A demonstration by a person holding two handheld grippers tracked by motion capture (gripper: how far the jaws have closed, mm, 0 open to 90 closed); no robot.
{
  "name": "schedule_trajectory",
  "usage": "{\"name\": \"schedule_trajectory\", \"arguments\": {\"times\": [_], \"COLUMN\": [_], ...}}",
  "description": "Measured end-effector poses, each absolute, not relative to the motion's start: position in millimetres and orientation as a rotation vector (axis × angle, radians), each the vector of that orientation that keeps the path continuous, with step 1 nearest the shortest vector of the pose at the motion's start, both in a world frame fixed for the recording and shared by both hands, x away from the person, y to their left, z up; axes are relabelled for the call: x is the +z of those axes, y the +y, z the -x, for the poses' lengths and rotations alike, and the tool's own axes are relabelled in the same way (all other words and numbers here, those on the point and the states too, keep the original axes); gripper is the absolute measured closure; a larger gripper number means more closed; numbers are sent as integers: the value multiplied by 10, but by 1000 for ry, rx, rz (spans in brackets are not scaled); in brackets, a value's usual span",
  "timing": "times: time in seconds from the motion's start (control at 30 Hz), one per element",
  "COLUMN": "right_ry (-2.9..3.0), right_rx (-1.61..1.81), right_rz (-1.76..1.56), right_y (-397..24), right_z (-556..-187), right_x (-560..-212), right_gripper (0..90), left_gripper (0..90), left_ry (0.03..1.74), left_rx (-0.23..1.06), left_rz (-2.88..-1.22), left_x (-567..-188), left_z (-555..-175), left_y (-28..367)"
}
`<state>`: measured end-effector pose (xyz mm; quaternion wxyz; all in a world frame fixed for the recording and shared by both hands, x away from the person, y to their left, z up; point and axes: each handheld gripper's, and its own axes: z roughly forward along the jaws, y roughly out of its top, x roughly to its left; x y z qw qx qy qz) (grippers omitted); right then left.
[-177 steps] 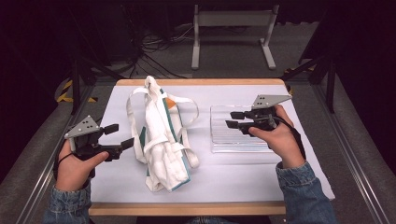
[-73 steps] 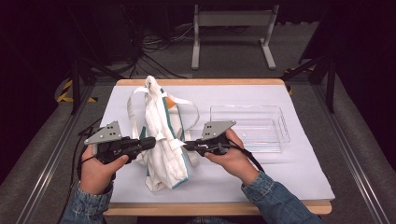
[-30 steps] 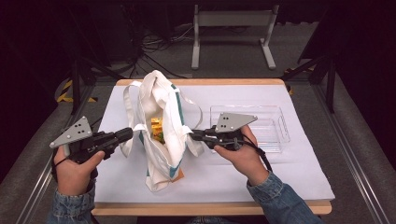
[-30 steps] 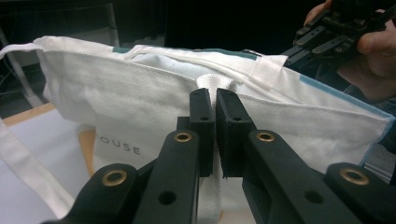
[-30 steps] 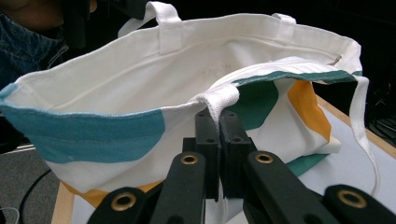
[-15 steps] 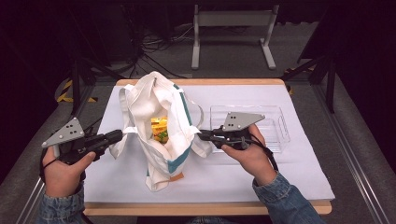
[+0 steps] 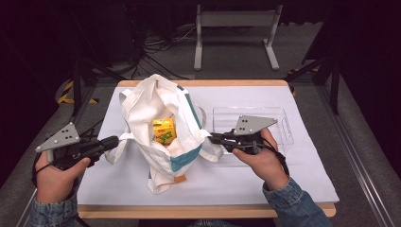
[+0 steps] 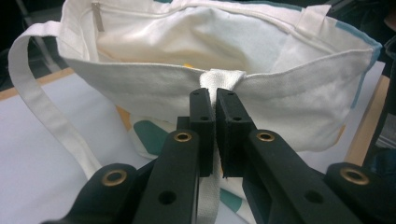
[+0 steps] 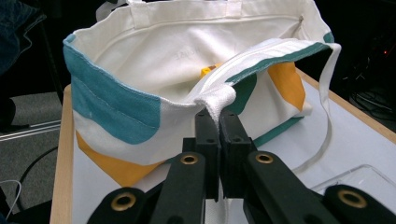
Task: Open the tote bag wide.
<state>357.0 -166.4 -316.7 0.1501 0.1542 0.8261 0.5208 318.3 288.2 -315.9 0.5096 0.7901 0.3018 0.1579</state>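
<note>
Spreading the tote bag [image 7: 165,127] wide on the bench [image 7: 265,184] looks like the step in hand. The left tool [image 8: 215,100] pinches one strap base at the rim, the right tool [image 9: 217,116] pinches the opposite one. Pull evenly and level, so the yellow carton [image 7: 163,130] inside stays reachable and the rim doesn't sag; the clear tray [image 7: 283,124] waits beside.

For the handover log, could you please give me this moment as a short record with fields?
surface: table with white cover
bag: white tote bag with teal and orange patches, mouth pulled open
inside bag: yellow carton
left gripper: jaws shut on the bag's strap at its rim
right gripper: jaws shut on the opposite strap
beside bag: clear plastic tray
</note>
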Motion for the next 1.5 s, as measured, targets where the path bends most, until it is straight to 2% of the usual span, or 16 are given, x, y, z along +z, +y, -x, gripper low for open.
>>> {"name": "schedule_trajectory", "arguments": {"times": [0.77,1.13,1.5], "right_ry": [2449,2509,2554], "right_rx": [1391,1359,1298], "right_rz": [-549,-579,-600], "right_y": [-1833,-1852,-1834], "right_z": [-3623,-3635,-3710], "right_x": [-3504,-3718,-3902], "right_gripper": [877,877,878], "left_gripper": [861,861,863], "left_ry": [802,868,924], "left_rx": [299,184,138], "left_rz": [-2001,-2023,-2091], "left_x": [-3415,-3579,-3749], "left_z": [-3358,-3440,-3529], "left_y": [2959,3005,3011]}}
